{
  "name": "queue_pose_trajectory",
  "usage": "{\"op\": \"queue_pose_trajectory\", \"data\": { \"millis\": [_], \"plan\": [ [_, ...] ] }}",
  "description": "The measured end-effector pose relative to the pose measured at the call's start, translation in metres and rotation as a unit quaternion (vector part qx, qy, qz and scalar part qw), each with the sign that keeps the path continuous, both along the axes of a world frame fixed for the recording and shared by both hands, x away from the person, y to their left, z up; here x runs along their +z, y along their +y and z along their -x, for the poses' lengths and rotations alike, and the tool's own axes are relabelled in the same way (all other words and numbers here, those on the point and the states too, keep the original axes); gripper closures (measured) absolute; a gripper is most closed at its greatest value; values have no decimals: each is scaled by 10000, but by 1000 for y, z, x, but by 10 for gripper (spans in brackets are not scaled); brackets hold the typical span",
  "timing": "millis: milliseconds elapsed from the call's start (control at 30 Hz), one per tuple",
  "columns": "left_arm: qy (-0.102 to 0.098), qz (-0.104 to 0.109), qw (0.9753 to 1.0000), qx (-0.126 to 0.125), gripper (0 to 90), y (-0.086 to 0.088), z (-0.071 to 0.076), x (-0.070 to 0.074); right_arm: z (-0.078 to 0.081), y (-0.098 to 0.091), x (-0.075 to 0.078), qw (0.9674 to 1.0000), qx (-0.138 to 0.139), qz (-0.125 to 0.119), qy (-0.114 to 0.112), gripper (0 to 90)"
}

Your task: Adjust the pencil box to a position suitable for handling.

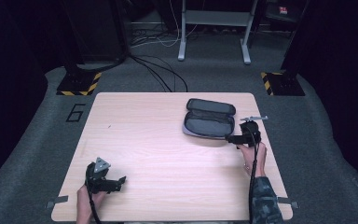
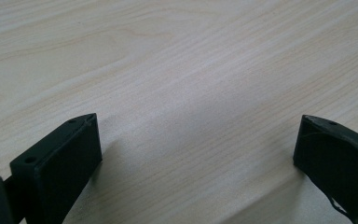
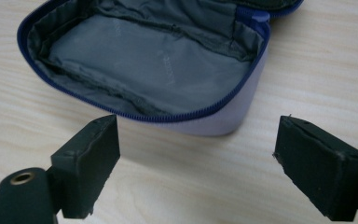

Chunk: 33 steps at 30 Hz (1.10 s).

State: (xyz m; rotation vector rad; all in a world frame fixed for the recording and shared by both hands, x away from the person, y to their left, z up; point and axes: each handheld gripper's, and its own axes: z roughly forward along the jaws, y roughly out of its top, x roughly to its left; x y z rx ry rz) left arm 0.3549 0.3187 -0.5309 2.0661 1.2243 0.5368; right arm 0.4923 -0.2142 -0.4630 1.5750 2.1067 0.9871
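Open case [image 1: 209,118], long axis crosswise

Pale wood-grain rectangular worktop [image 1: 158,154] with rounded corners, sat on grey carpeted floor [image 1: 37,140]. Small grey tabs [image 1: 56,202] sticking out at both near corners. Black number 6 [image 1: 76,112] marked on the carpet just off the far left corner. Two black stand bases with yellow-and-black hazard striping [image 1: 79,83] beyond the far edge, one left, one right [image 1: 279,83]. Tangle of black cables [image 1: 161,70] running across the carpet between them, plus a few white ones farther back. Light grey metal frame legs [image 1: 214,28] at the rear. Pretty dark all round, black curtains or panels at the sides, light falling mostly on the wood.
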Motion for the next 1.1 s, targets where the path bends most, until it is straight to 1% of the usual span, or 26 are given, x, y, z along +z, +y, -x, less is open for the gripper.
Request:
{"op": "queue_pose_trajectory", "data": {
  "millis": [67,100,133,200,233,267,300,333,367,400,467,500,533,567,633,667,700,733,800,833,867,933,1000,1100],
  "plan": [
    [26,-5,10000,-10,9,0,0,0,-5,2,0,10000,-39,35,-1,148],
    [22,-4,10000,-8,8,0,0,0,-9,3,0,10000,-69,41,38,151],
    [-29,12,10000,19,9,0,0,-1,-12,2,-1,10000,-58,41,48,158],
    [-17,5,10000,9,9,0,0,0,-18,2,-2,9999,-145,39,63,190],
    [-20,6,10000,11,9,0,0,0,-20,2,-3,9998,-180,47,32,206],
    [-18,6,10000,10,8,0,0,0,-23,2,-5,9997,-233,75,15,235],
    [-5,2,10000,4,8,0,0,0,-25,2,-6,9997,-229,84,11,257],
    [-24,6,10000,14,9,0,0,0,-27,2,-8,9996,-278,95,50,287],
    [-24,6,10000,14,9,0,0,0,-27,2,-8,9996,-278,95,50,287],
    [26,-6,10000,-12,9,0,0,0,-30,2,-9,9995,-303,49,84,337],
    [2,-1,10000,1,9,0,0,0,-33,1,-9,9994,-343,46,42,390],
    [-23,6,10000,12,9,0,0,0,-36,1,-9,9993,-367,90,26,424],
    [27,-5,10000,-12,9,0,0,0,-37,1,-8,9992,-400,77,31,446],
    [2,0,10000,1,9,0,0,0,-38,1,-8,9991,-410,86,20,473],
    [5,0,10000,0,9,0,0,0,-41,3,-11,9986,-470,217,50,494],
    [5,-3,10000,-1,9,0,0,0,-43,2,-14,9985,-485,252,82,496],
    [8,-2,10000,-4,9,0,0,0,-45,2,-17,9982,-520,257,134,520],
    [-32,8,10000,18,9,0,0,-1,-46,2,-20,9981,-547,235,179,544],
    [-23,15,10000,28,9,0,0,0,-48,2,-24,9975,-595,195,313,617],
    [-26,16,10000,28,9,0,0,-1,-49,1,-26,9979,-545,215,280,648],
    [-26,6,10000,15,9,0,0,0,-49,2,-26,9978,-556,205,283,668],
    [-23,21,10000,33,9,-1,0,-1,-48,5,-26,9978,-543,260,292,717],
    [-21,24,10000,29,10,-1,0,-1,-47,8,-25,9975,-565,301,304,740],
    [-8,21,10000,23,9,0,0,0,-46,7,-25,9978,-528,271,295,778]
  ]
}}
